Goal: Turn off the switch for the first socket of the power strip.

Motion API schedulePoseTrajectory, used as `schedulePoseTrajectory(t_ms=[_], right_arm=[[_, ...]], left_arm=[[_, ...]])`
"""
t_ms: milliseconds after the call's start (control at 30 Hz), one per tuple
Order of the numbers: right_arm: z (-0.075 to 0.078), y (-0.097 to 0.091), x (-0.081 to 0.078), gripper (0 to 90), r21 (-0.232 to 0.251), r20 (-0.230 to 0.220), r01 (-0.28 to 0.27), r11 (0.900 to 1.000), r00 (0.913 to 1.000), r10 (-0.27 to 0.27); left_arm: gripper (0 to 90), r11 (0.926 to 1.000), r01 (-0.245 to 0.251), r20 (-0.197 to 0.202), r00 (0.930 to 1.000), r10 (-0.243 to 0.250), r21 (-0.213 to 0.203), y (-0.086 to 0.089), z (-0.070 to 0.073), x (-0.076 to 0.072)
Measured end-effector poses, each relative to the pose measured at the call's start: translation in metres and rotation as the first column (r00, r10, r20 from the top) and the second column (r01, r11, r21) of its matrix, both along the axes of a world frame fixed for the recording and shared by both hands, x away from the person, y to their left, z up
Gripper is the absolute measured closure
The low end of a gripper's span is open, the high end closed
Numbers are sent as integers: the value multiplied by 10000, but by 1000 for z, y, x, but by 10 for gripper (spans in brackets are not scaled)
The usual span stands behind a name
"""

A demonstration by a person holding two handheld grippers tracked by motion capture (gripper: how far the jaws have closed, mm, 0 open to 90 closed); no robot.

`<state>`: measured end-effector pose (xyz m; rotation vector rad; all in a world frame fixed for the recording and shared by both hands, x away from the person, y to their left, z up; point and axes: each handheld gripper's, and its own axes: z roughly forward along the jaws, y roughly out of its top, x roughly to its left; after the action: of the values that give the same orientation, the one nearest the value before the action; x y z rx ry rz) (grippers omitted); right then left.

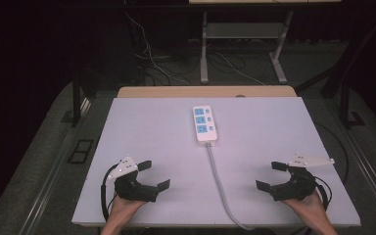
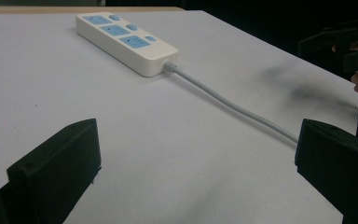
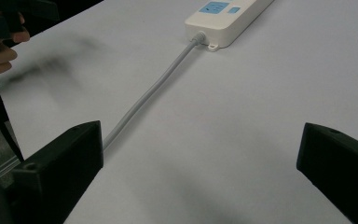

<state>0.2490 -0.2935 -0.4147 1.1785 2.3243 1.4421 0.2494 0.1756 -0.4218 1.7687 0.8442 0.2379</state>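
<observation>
— Nearest me, left gripper (image 1: 155,175) and right gripper (image 1: 268,176), jaws spread, empty, either side of the cord (image 1: 219,178).

— And the power strip (image 1: 204,124)?

— Mid-desk (image 1: 142,127), beyond them. My right gripper view shows its mounting tab (image 3: 213,46).

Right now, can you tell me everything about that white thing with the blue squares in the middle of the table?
It is a power strip, a long white box that looks like plastic, lying flat near the middle of the table. On top it has three blue sockets in a row, each with a small blue button beside it. A grey cord comes out of its near end and runs across the table and over the front edge. Nothing is plugged in, and neither gripper touches it.
</observation>
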Motion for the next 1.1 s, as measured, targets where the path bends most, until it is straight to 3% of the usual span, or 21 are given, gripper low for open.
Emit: schedulePoseTrajectory(t_ms=[833, 1100], right_arm=[[1, -1, -1, 2, 5, -162, -162, 9999, 9997, 162], [1, -1, -1, 2, -34, -247, -202, 9998, 9995, 201]], left_arm=[[0, 9994, 357, -321, 9988, -358, -30, -3, 1, -3], [0, 9979, 611, -569, 9966, -598, 215, -5, 3, -4]])
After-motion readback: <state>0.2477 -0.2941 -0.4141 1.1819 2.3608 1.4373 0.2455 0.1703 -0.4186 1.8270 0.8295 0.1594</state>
